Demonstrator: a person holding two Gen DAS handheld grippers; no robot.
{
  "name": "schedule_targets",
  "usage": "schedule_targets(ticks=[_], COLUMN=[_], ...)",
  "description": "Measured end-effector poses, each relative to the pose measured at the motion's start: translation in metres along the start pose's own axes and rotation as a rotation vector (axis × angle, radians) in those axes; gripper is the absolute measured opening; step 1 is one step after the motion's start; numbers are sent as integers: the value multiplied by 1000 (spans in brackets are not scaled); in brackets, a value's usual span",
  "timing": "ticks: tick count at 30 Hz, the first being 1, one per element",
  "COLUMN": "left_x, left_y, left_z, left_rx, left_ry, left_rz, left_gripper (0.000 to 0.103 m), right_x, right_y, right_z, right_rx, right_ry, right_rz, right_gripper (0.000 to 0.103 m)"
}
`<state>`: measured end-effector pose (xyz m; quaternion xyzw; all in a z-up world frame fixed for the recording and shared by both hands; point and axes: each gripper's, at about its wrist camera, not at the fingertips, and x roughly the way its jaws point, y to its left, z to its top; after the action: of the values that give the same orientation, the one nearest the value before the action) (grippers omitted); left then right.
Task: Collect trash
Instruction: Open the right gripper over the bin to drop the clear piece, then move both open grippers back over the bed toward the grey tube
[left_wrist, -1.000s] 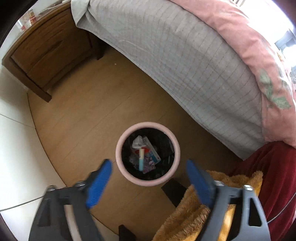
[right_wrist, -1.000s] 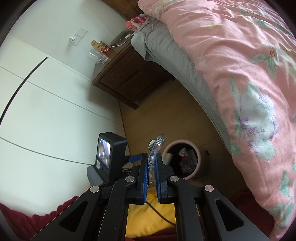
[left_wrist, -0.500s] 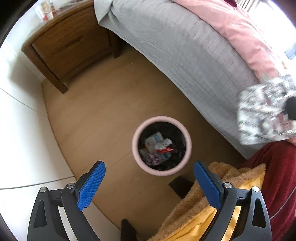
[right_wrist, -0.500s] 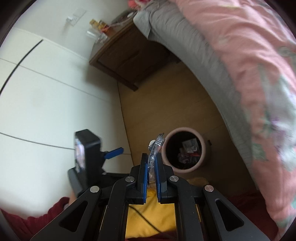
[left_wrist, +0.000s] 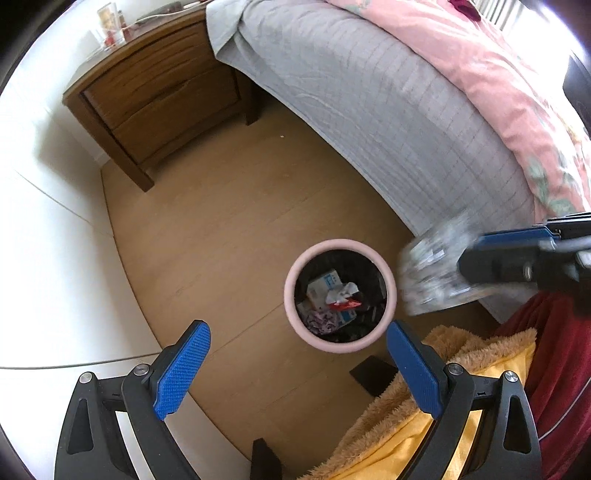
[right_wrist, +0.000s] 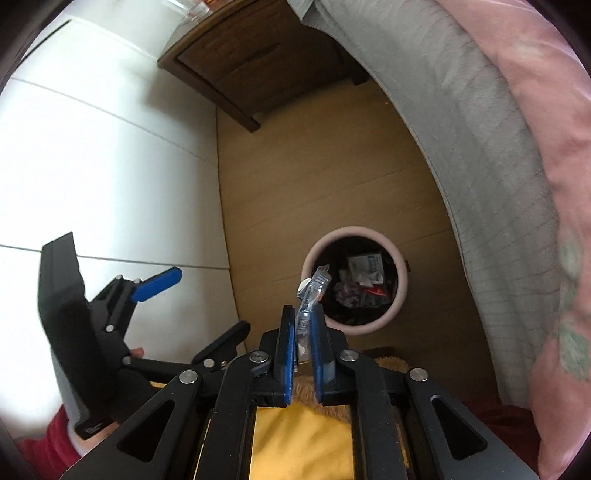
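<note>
A pink-rimmed trash bin (left_wrist: 295, 273) with a black liner stands on the wood floor and holds several wrappers and papers; it also shows in the right wrist view (right_wrist: 400, 266). My left gripper (left_wrist: 295, 369) is open and empty, high above the bin's near side. My right gripper (right_wrist: 303, 328) is shut on a clear printed plastic wrapper (right_wrist: 312, 295), held above the bin's near-left rim. In the left wrist view the right gripper (left_wrist: 517, 258) and the blurred wrapper (left_wrist: 432, 273) come in from the right, next to the bin.
A bed with a grey sheet (left_wrist: 388, 96) and pink quilt (left_wrist: 498, 74) runs along the right. A wooden nightstand (left_wrist: 155, 99) stands at the far left against the white wall. A yellow fuzzy blanket (left_wrist: 424, 435) and red sleeve lie below me.
The right gripper with the wrapper has swung down and left toward the bin. The left gripper has risen and drawn back from the bin, still open.
</note>
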<state>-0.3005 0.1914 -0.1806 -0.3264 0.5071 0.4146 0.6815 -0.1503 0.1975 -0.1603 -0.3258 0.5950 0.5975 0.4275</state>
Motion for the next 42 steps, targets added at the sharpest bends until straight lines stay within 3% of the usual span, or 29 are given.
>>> schedule_targets(ticks=[1,3,4,10,14,17,25,29,32,37,42], left_x=[0,0,0,-2,-11,-21,-62,-77,-84,-92,-102], left_y=[0,-1,-1,-6,-28,-52,-166,-236,-278,-336,-368], left_z=[0,0,0,4,17,31,80,98,107,128,145], left_rx=[-1,-4,-3,14,79,144,343,472,553,658,693], left_ry=[-1,-4,-3,-15,-53,-91,-177,-219,-239,-271,-301], left_rz=[-1,-4,-5,-21,-44,-90,-300,-298,-278,-237,-239], left_gripper=[96,96,96,96,96,96,100,101,102,102,102], right_x=[0,-3,-5,-26,-58,-94,-188,-224,-248,-277,-291], right_y=[2,8,10,-1,-14,-28,-104,-161,-205,-256,-310], right_z=[0,-3,-4,-10,-23,-41,-127,-181,-201,-187,-154], right_rx=[-13,-58,-68,-14,19,49,280,474,590,634,627], right_ry=[1,-31,-41,-74,-112,-169,-323,-404,-451,-510,-521], right_rz=[-8,-55,-70,-111,-179,-244,-353,-381,-369,-366,-372], right_gripper=[47,75,77,78,80,88,90,90,90,90,90])
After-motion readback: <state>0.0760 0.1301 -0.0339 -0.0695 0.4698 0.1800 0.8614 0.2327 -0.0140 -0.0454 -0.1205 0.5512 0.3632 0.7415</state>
